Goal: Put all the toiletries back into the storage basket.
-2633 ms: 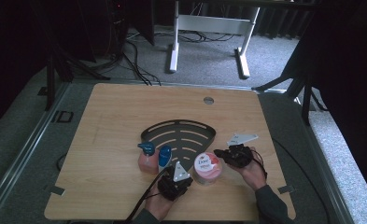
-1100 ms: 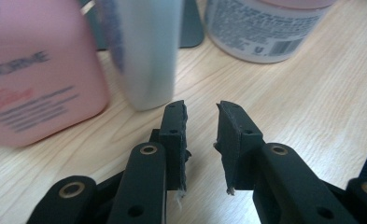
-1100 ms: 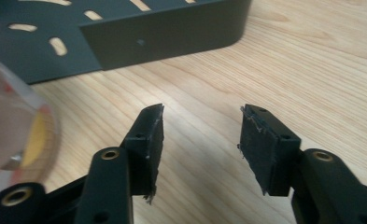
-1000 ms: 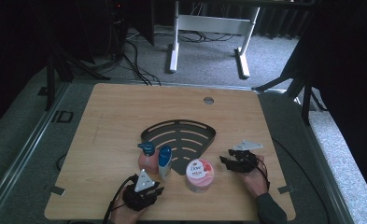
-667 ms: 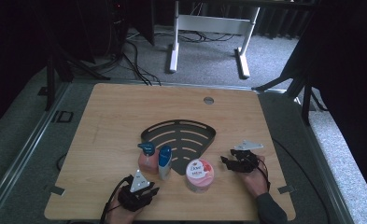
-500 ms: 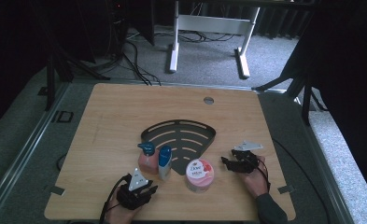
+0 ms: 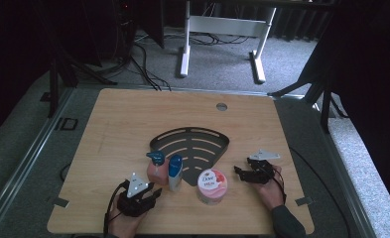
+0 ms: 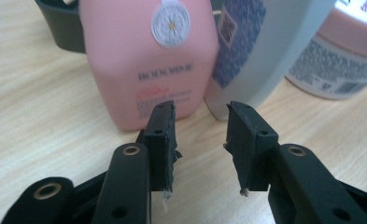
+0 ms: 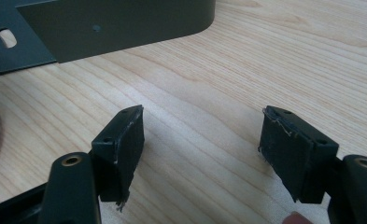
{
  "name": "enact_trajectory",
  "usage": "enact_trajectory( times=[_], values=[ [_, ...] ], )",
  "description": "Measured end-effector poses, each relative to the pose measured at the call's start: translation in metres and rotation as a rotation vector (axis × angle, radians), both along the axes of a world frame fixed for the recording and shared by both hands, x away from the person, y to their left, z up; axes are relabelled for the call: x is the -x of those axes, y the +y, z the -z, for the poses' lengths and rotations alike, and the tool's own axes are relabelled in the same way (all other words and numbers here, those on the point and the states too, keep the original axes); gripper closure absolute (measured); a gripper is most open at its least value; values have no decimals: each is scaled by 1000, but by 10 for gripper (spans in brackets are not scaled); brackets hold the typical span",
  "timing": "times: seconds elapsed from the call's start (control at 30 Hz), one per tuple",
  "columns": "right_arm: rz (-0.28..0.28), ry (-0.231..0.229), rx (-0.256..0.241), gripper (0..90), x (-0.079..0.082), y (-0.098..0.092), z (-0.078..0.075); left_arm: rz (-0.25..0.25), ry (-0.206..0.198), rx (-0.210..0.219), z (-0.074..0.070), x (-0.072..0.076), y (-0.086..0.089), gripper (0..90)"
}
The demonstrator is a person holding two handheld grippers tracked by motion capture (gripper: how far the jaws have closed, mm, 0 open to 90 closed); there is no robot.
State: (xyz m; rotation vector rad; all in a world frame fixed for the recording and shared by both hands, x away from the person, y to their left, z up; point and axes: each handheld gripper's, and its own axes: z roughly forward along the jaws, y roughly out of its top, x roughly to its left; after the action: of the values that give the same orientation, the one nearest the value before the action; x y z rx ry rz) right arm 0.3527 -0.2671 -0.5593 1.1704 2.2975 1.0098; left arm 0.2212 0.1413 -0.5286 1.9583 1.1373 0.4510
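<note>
Pink bottle [image 7: 156,171] stands upright on worktop [image 7: 123,124], touching the white bottle [image 7: 175,172] at its 3 o'clock, at the dark tray's [image 7: 192,146] 8 o'clock edge. My left gripper [image 7: 142,197] sits near, at the bottle's 7 o'clock, jaws apart, empty. Pink jar [image 7: 212,185] beyond. Right gripper [image 7: 246,173] jaws wide, empty.

Pale wood-grain tabletop [image 7: 133,124], smooth with a faint sheen. Near its middle lies a matt dark fan-shaped rack [image 7: 195,146], seemingly painted metal. In front stand a smooth pink plastic bottle [image 8: 148,60] with a paper sticker, a glossy white plastic bottle [image 8: 265,46], and a pink plastic jar [image 7: 212,186]. The left claw [image 8: 200,126] and right claw [image 9: 202,140] are matt black plastic with worn, frayed pads.
</note>
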Motion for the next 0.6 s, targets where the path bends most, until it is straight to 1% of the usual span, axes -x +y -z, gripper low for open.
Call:
enact_trajectory(
  times=[0.13, 0.17, 0.27, 0.3, 0.33, 0.37, 0.4, 0.6],
  values=[
    [1, 0, 0, 302, 0, 0, 0, -20, -7, 6, -4, -3, 1, 606],
    [1, 0, 0, 302, 0, 0, 0, -26, -13, 24, -8, -5, 3, 601],
    [1, 0, 0, 302, 0, 0, 0, -42, -28, 43, -13, -6, 5, 591],
    [1, 0, 0, 302, 0, 0, 0, -42, -28, 43, -13, -6, 5, 588],
    [1, 0, 0, 302, 0, 0, 0, -54, -35, 45, -16, -7, 7, 584],
    [1, 0, 0, 302, 0, 0, 0, -54, -35, 45, -16, -7, 7, 577],
    [1, 0, 0, 302, 0, 0, 0, -60, -39, 49, -19, -8, 7, 574],
    [1, 0, 0, 302, 0, 0, 0, -66, -48, 48, -25, -13, 7, 551]
  ],
)
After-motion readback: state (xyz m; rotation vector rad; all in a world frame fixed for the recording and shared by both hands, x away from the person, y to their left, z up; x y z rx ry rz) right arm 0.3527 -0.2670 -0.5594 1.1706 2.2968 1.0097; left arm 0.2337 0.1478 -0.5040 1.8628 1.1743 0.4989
